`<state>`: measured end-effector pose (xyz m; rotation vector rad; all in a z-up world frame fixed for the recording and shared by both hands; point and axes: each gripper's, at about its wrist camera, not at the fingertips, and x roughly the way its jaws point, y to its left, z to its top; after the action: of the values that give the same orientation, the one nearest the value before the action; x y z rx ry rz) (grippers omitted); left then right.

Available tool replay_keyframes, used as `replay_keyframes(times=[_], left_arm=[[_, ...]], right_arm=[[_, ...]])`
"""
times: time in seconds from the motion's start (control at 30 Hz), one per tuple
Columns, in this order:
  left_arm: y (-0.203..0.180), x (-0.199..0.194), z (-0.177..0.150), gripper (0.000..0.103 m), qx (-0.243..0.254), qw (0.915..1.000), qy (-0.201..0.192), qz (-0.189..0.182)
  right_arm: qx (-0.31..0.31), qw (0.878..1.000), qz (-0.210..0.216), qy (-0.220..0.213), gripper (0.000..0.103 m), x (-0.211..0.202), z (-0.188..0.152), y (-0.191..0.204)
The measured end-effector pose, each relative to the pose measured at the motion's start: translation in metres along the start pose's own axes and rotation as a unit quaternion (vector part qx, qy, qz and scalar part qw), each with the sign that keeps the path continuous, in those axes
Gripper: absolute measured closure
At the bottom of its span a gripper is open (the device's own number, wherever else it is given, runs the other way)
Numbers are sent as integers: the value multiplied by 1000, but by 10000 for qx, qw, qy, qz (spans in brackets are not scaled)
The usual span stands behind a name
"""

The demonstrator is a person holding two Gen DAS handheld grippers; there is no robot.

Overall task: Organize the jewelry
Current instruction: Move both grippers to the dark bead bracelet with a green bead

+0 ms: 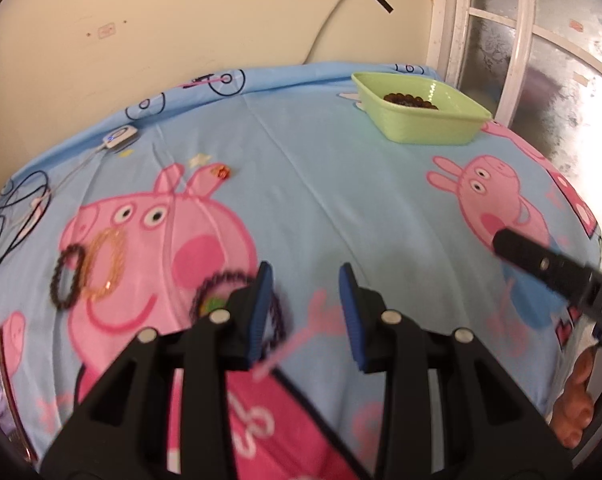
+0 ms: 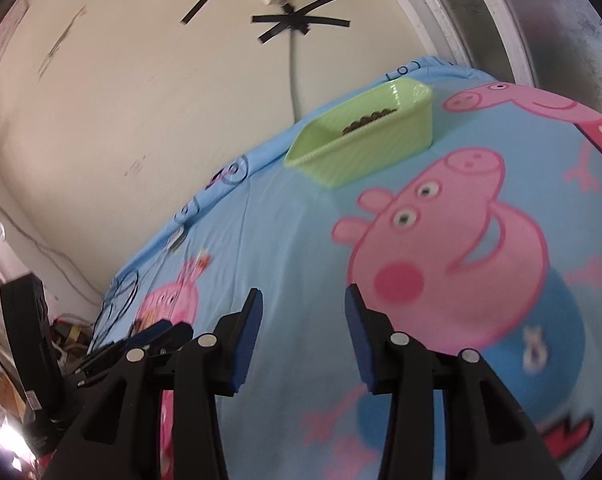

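Left hand-held gripper (image 1: 306, 312), jaws apart and empty, nears purple bracelet (image 1: 237, 304) at lower left; next, straddle it, clamp, carry to green tray (image 1: 421, 128).

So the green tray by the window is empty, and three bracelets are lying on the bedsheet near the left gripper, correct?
Not quite. The green tray is not empty: a dark beaded bracelet already lies in it, as the left wrist view shows. The three bracelets on the bedsheet near the left gripper are as you said.
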<state>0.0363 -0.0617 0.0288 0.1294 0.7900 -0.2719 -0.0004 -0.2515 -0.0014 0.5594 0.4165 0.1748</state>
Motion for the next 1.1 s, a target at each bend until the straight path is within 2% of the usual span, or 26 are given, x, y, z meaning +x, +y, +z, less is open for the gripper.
replay_keyframes(times=[0.1,0.2,0.27,0.43,0.63,0.73,0.83,0.97,1.1], left_arm=[[-3,-15,-15,70,-16,10000,-78,8],[-7,-23,-30,65,-36,10000,-78,25],[-11,-28,-42,64,-33,10000,-85,25],[-9,-37,-71,64,-55,10000,-65,37],[5,-52,-104,64,-170,9997,-177,-18],[14,-54,-107,63,-328,9992,-192,-80],[16,-53,-106,55,-361,9990,-157,-220],[14,-52,-105,55,-348,9991,-140,-209],[21,-53,-106,55,-424,9980,-164,-435]], right_arm=[[-97,9999,-2,119,84,-11,-20,7],[-179,9994,-57,301,83,-16,-37,11],[38,9984,42,569,81,-13,-47,5],[-25,9993,-1,372,80,-22,-59,6],[73,9997,137,202,80,-22,-65,2],[-10,9995,250,191,74,-24,-66,1],[-139,9993,290,179,72,-25,-69,5],[-326,9985,410,155,71,-27,-73,6],[-528,9979,375,9,71,-27,-77,8]])
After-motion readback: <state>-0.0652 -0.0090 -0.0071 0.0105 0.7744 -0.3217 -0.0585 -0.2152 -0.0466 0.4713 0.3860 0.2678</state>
